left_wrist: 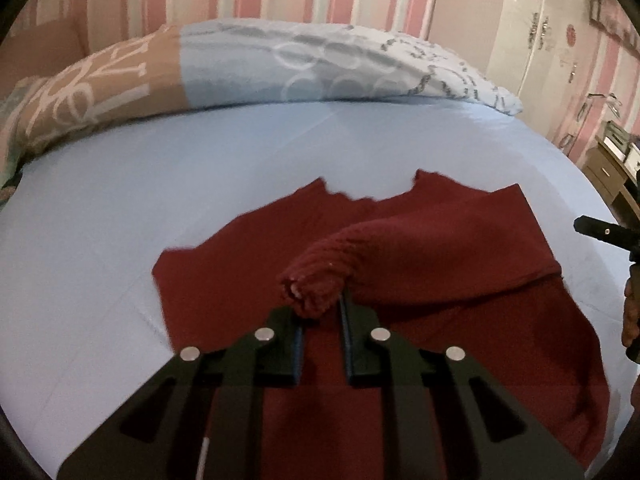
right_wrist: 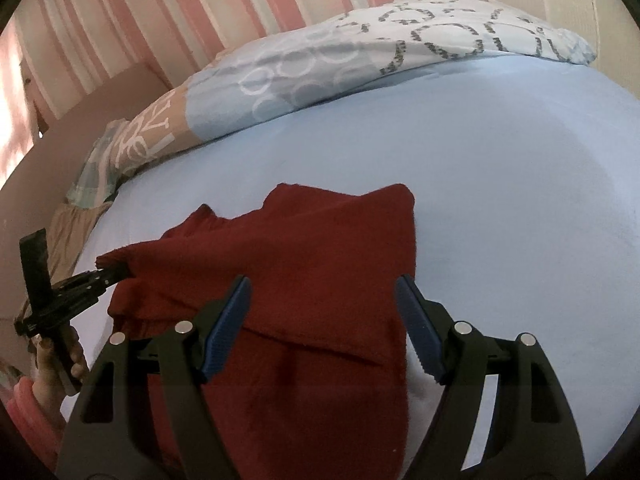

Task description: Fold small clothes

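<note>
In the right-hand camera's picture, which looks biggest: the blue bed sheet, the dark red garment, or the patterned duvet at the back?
As they look in the right wrist view:
1. Blue sheet
2. Dark red garment
3. Patterned duvet
The garment lies nearer the camera than the duvet, so their true order is unsure.

Only lettering: large white decorative letters on the tan section of the duvet cover point(left_wrist: 88, 80), upper left in the left wrist view; looks like "LOVE" but distorted, not surely legible. Same print point(right_wrist: 148, 136) in the right wrist view, unreadable.
</note>
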Tool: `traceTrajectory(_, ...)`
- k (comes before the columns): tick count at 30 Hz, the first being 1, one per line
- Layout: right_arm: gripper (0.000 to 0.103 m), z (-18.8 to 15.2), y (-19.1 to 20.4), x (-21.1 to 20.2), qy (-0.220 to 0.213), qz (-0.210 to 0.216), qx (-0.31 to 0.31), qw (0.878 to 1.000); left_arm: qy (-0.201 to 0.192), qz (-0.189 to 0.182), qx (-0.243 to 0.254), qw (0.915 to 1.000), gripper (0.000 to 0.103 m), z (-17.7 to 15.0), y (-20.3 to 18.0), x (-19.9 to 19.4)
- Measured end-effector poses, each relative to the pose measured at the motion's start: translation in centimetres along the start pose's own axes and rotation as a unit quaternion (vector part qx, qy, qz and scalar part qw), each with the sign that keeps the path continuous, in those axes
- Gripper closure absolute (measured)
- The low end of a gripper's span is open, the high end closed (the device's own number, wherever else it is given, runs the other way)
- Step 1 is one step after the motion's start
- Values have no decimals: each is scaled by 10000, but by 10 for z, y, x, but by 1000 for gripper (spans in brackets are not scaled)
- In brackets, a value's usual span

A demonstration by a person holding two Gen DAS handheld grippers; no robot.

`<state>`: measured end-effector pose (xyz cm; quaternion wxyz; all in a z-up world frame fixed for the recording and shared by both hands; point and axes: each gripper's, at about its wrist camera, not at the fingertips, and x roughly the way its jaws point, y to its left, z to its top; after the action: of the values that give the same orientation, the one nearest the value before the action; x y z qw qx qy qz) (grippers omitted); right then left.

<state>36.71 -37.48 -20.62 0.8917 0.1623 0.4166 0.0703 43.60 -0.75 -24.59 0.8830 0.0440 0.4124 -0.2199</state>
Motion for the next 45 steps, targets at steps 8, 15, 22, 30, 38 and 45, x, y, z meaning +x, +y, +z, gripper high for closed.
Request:
traceTrajectory(8,28,-4,8,8,126,-17,-158,9998,213,38,-240,9995,40,-27,18,-16)
traceTrajectory(15,28,-9,23,22,248,48,-264,9993,82,-345,-654,9972,33,-17,26,-24)
traceTrajectory(22,28,-11,33,23,234,-31,-422,9988,739,-954,-1243,9849,29,13,37,32)
traceTrajectory(30,30,-10,46,33,106,24,-543,9985,-203,450,125,9987,71,25,2,3)
traceTrajectory(38,30,-10,81,63,-12,-281,-990,9947,-64,1585,1364,9779,58,-19,-23,22)
traceTrajectory(45,31,-6,92,82,159,-309,-1287,9911,-367,493,-502,9968,19,-31,47,-38)
